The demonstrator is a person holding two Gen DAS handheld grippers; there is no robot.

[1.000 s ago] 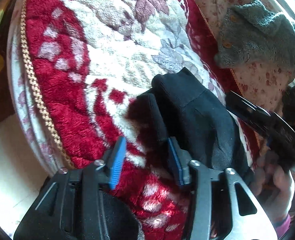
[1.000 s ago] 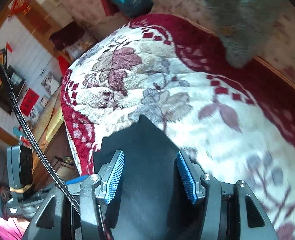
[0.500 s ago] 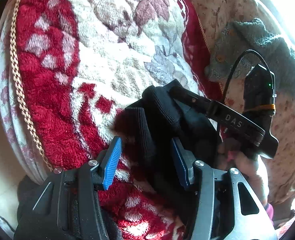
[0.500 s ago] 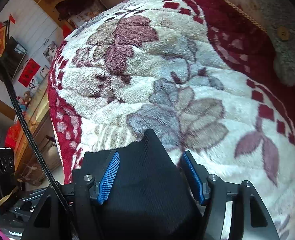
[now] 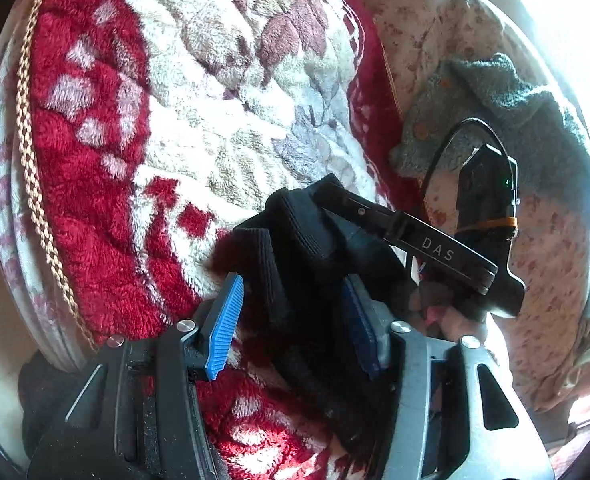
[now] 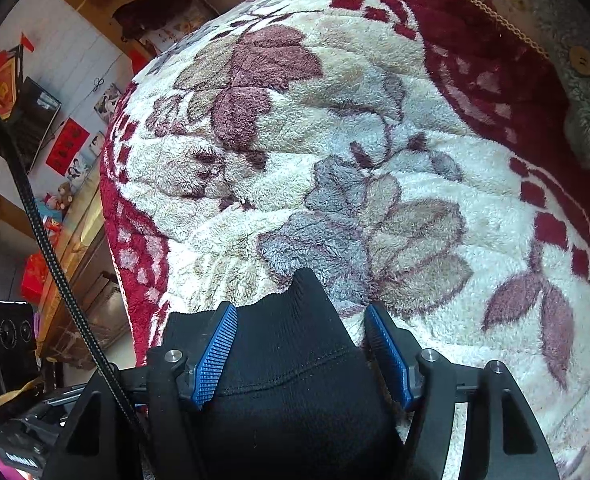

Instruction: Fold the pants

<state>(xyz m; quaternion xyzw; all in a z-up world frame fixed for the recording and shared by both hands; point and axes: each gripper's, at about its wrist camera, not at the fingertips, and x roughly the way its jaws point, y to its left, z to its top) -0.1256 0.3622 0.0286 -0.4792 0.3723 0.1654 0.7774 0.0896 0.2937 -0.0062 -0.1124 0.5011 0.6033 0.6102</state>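
The black pants [image 5: 295, 248] are lying bunched on the blanket [image 5: 199, 128] — running between the spread fingers of the left claw [image 5: 291, 332]. The right claw [image 6: 303, 352] is sitting with jaws apart — pants [image 6: 295, 368] filling the gap, unclamped.

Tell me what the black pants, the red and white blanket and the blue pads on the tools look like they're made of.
Pants: a matte black knit, probably cotton or a blend; fine ribbing and stitched seams show.
Blanket: thick plush fleece, likely synthetic; the pile is shaggy and clumped, with a woven gold braid along its edge.
Pads: ridged blue rubber or soft plastic, on hard black frames.
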